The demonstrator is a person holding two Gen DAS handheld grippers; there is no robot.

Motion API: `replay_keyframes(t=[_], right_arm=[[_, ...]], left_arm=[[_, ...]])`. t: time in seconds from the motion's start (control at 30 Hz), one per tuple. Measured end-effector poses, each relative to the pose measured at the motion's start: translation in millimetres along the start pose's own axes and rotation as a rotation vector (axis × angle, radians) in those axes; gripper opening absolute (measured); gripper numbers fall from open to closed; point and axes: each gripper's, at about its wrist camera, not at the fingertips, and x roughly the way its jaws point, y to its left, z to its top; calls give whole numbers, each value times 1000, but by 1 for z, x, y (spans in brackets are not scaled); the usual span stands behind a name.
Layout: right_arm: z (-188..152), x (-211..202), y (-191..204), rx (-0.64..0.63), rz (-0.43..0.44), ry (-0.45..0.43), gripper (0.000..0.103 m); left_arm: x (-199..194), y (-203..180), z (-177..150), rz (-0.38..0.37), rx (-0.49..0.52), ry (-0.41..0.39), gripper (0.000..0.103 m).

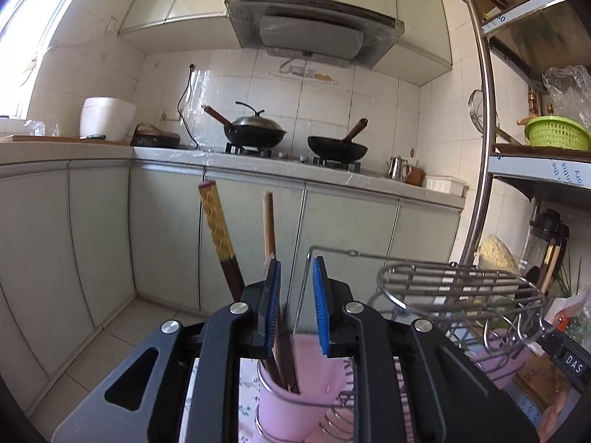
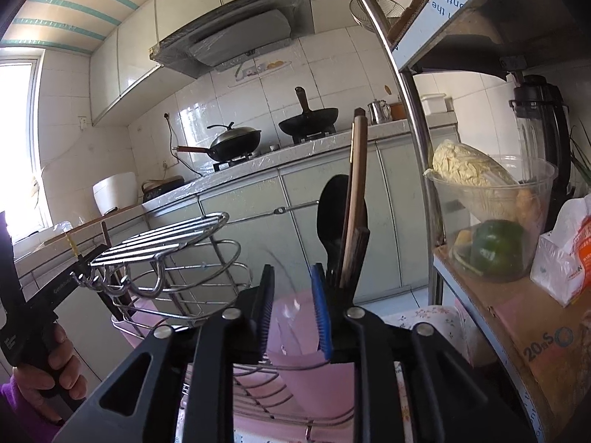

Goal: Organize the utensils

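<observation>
In the left wrist view, a pink cup (image 1: 295,402) in a wire rack (image 1: 458,288) holds dark chopsticks (image 1: 218,229) that lean left, one with a gold patterned top. My left gripper (image 1: 295,288) is open and empty, its jaws standing above the cup's mouth beside the chopsticks. In the right wrist view, another pink cup (image 2: 310,350) in the wire rack (image 2: 173,254) holds a black spoon (image 2: 336,214) and a brown wooden utensil (image 2: 356,199). My right gripper (image 2: 293,306) is open and empty over that cup, left of the utensils.
A steel shelf post (image 2: 413,118) rises at the right, with a shelf holding a clear bowl of vegetables (image 2: 491,214) and a white bag (image 2: 565,254). Counter, two woks (image 1: 255,133) and range hood lie beyond. The other hand's gripper (image 2: 33,295) is at far left.
</observation>
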Motion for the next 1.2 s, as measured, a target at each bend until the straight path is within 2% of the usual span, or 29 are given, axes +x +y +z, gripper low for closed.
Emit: replay_keyframes(t=[0.03,0.07,0.2,0.27,0.4,0.47,0.5,0.9,1.2], right_arm=[[0,-1,0,4,-2,3,33],[-1,-2,-1,13,-1,8,36],[-3,-7,-1,36,1,31,38],[-4,-12,0,40,-3,35,38],[-7,-22,1,41,-6,46,40],[-9,-29,1,52,2,55,48],[-11,-33,1,64,10,55,56],[-30,-61,26,27,45,152,56],[-33,-84,50,-35,51,147,57]], left_arm=[[-1,0,0,2,1,5,25],[-2,0,-1,3,3,9,29],[-13,-1,-1,10,6,14,35],[-17,-1,-1,6,0,22,42],[-27,-2,-2,6,1,38,43],[-32,-5,-3,1,6,53,43],[-35,-6,-4,-5,8,65,43],[-68,-16,-20,-67,0,201,43],[-104,-29,-20,-100,56,192,43]])
